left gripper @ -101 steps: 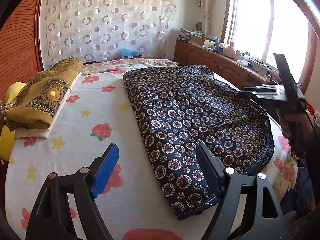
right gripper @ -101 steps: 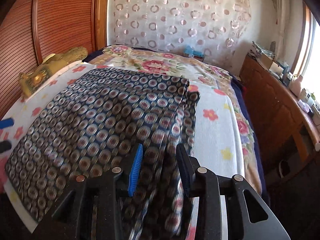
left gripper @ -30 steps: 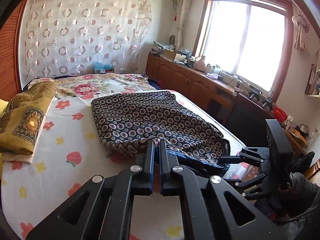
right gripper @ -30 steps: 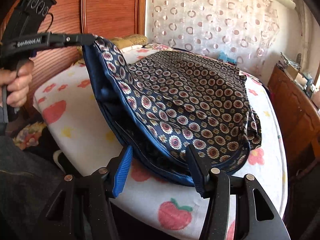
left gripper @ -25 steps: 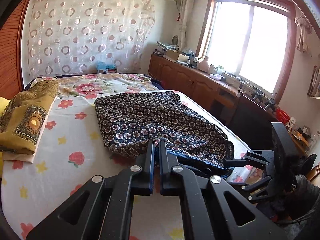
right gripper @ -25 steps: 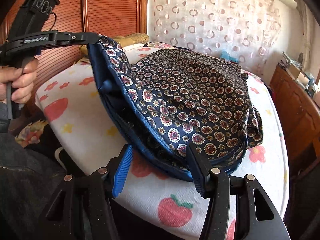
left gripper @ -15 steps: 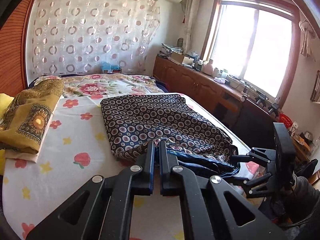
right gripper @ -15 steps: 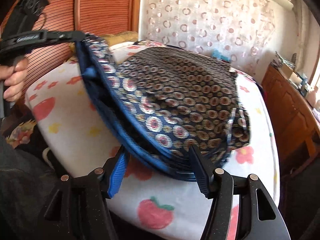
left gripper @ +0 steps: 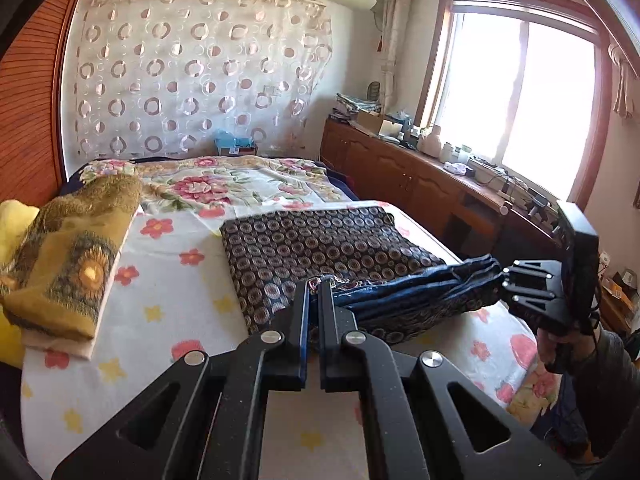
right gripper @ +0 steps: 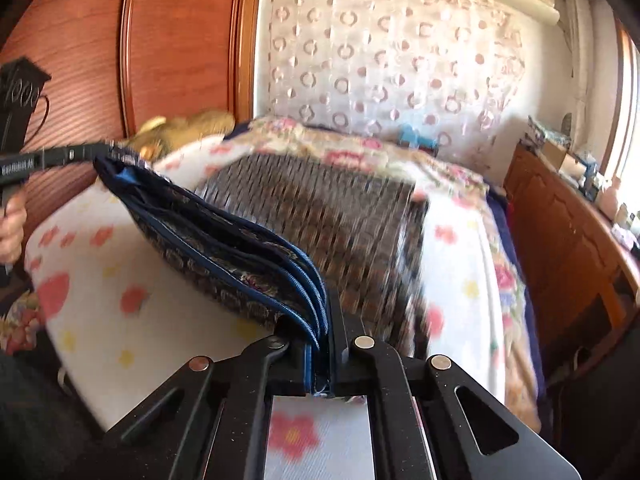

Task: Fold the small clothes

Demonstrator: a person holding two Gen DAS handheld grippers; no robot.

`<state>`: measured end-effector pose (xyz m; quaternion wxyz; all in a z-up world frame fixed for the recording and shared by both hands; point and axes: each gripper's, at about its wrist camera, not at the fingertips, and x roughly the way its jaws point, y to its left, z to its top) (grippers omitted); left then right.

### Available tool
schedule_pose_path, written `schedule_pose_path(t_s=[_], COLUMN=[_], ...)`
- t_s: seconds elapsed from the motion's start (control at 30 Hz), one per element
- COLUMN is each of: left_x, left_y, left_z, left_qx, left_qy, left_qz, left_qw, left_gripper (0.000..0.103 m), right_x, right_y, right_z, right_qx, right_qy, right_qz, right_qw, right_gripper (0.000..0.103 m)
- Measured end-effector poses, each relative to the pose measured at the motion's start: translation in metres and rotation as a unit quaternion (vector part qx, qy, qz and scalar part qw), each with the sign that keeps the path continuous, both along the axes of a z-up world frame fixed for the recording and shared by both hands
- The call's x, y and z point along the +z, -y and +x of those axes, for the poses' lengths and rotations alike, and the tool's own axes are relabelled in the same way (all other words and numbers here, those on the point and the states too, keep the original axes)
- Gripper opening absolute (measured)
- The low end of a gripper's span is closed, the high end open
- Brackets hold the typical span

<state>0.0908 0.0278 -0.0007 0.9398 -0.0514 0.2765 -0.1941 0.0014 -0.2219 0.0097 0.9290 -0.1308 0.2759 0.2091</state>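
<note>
- The bed (left gripper: pixel 168 312) fills most of both views, covered with a white sheet printed with red and yellow flowers; a larger floral spread lies at its far end.
- A long wooden cabinet (left gripper: pixel 400 176) runs along the window wall beside the bed, its top crowded with small items too small to make out.
- The dark patterned garment (left gripper: pixel 320 240), navy with ringed medallions and a blue-edged hem, lies folded on the middle of the bed; its near edge is lifted off the sheet and stretched taut between the two tools.
- A mustard-yellow folded cloth (left gripper: pixel 68 256) sits on a pale folded piece at the left edge of the bed, well apart from the garment.
- The left hand-held gripper (left gripper: pixel 314 284) has its jaws together, clamped on the garment's near left corner.
- The right hand-held gripper (right gripper: pixel 324 320) has its jaws closed tight on the stacked blue-edged layers of the garment's near right corner; in the left wrist view it appears at the bed's right side with the bunched hem running into it.
- A hand (right gripper: pixel 12 228) grips the left tool's handle at the frame edge.
</note>
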Motion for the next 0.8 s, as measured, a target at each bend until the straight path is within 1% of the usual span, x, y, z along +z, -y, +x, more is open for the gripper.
schedule_pose_path(t_s=[0.13, 0.3, 0.4, 0.47, 0.67, 0.7, 0.73, 0.8], left_x=[0.006, 0.006, -0.001, -0.007, -0.025, -0.028, -0.030, -0.036], left_y=[-0.006, -0.011, -0.013, -0.013, -0.017, -0.017, -0.016, -0.016], left_z=[0.033, 0.084, 0.112, 0.131, 0.172, 0.177, 0.180, 0.188], left_qx=[0.014, 0.032, 0.038, 0.040, 0.049, 0.052, 0.054, 0.058], left_qy=[0.005, -0.006, -0.021, -0.031, -0.060, -0.064, -0.066, -0.076], left_qz=[0.001, 0.007, 0.011, 0.014, 0.023, 0.028, 0.034, 0.047], left_qw=[0.9999, 0.9995, 0.9990, 0.9986, 0.9967, 0.9962, 0.9958, 0.9943], left_gripper=[0.004, 0.004, 0.004, 0.004, 0.004, 0.005, 0.009, 0.014], right_x=[0.022, 0.033, 0.030, 0.020, 0.011, 0.010, 0.010, 0.006], right_y=[-0.006, -0.013, -0.017, -0.018, -0.017, -0.018, -0.018, -0.021], right_z=[0.032, 0.077, 0.112, 0.137, 0.191, 0.197, 0.202, 0.208], right_qx=[-0.002, -0.005, -0.005, -0.007, -0.002, -0.001, 0.001, -0.001], right_qy=[0.023, 0.021, 0.009, -0.003, -0.034, -0.038, -0.042, -0.048], right_qz=[0.001, 0.004, 0.001, 0.001, 0.012, 0.014, 0.014, 0.006], right_qw=[1.000, 1.000, 1.000, 1.000, 0.999, 0.999, 0.999, 0.999], right_gripper=[0.004, 0.004, 0.004, 0.004, 0.004, 0.004, 0.004, 0.004])
